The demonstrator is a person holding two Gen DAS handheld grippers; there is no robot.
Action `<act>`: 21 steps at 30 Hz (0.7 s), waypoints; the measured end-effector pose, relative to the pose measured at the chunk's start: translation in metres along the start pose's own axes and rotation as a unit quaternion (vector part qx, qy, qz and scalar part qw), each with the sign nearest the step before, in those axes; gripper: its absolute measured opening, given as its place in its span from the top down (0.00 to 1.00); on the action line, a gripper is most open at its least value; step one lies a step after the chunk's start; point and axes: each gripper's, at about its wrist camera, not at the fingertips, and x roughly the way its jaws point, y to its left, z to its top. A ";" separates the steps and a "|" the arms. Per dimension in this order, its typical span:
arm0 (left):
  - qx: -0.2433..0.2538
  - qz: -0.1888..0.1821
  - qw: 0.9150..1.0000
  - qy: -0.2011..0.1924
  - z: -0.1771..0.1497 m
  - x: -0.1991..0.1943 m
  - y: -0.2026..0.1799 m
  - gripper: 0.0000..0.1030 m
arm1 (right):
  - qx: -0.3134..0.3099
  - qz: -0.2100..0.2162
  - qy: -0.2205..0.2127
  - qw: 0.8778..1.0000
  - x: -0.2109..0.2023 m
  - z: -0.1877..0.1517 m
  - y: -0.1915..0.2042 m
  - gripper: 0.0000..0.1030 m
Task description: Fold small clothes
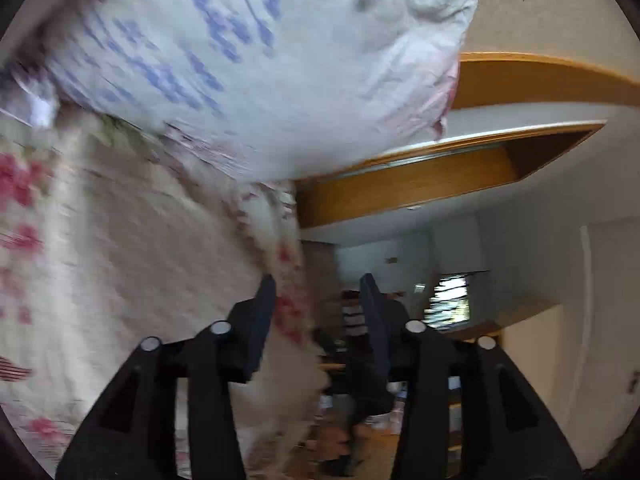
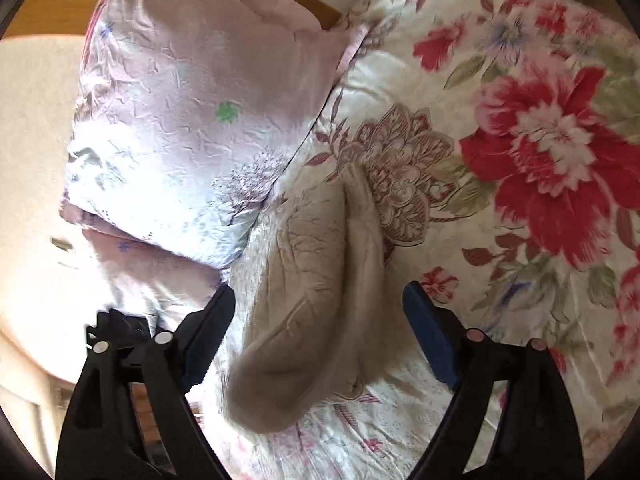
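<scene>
Beside the pillow (image 2: 192,128): beige garment (image 2: 308,312) folded on bed (image 2: 500,320).
Both my tools spread, empty: right tool (image 2: 318,320), left tool (image 1: 320,312). Risk: careless regrip undoes fold.

i can't read any text, label, brand, number or sign in either of my views. the pillow (image 1: 256,60) on my left view carries rows of blue marks that might be print, but they are too blurred to make out. on my right view the floral bedspread (image 2: 520,160) and the pink pillow (image 2: 192,112) show only flowers and branches, no lettering.
</scene>
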 end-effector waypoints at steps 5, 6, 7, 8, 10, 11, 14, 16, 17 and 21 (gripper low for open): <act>0.009 0.130 0.991 -0.011 -0.015 -0.041 0.042 0.43 | 0.032 0.018 0.034 0.999 0.016 0.022 -0.012 0.12; 0.011 0.145 0.989 -0.006 -0.024 -0.040 0.046 0.42 | 0.037 0.012 0.050 0.998 0.022 0.025 -0.012 0.12; 0.015 0.154 0.988 0.000 -0.029 -0.039 0.048 0.40 | 0.035 0.001 0.067 0.997 0.029 0.026 -0.010 0.12; 0.023 0.163 0.986 0.007 -0.038 -0.039 0.052 0.39 | 0.029 -0.012 0.090 0.995 0.039 0.027 -0.009 0.12; 0.050 0.191 0.980 0.026 -0.047 -0.021 0.047 0.37 | 0.019 -0.010 0.110 0.994 0.046 0.028 -0.002 0.08; 0.066 0.207 0.975 0.040 -0.052 -0.010 0.044 0.36 | 0.025 0.001 0.128 0.991 0.051 0.029 0.000 0.08; 0.096 0.229 0.966 0.065 -0.060 0.012 0.044 0.29 | 0.037 0.030 0.157 0.986 0.061 0.028 0.001 0.06; 0.101 0.240 0.963 0.065 -0.061 0.028 0.042 0.25 | 0.032 0.045 0.168 0.984 0.068 0.021 0.006 0.39; 0.087 0.237 0.966 0.060 -0.059 0.031 0.046 0.27 | 0.023 0.040 0.169 0.985 0.071 0.016 0.011 0.52; 0.044 0.183 0.981 0.046 -0.051 0.004 0.055 0.66 | -0.036 0.079 0.149 0.985 0.061 -0.002 0.048 0.63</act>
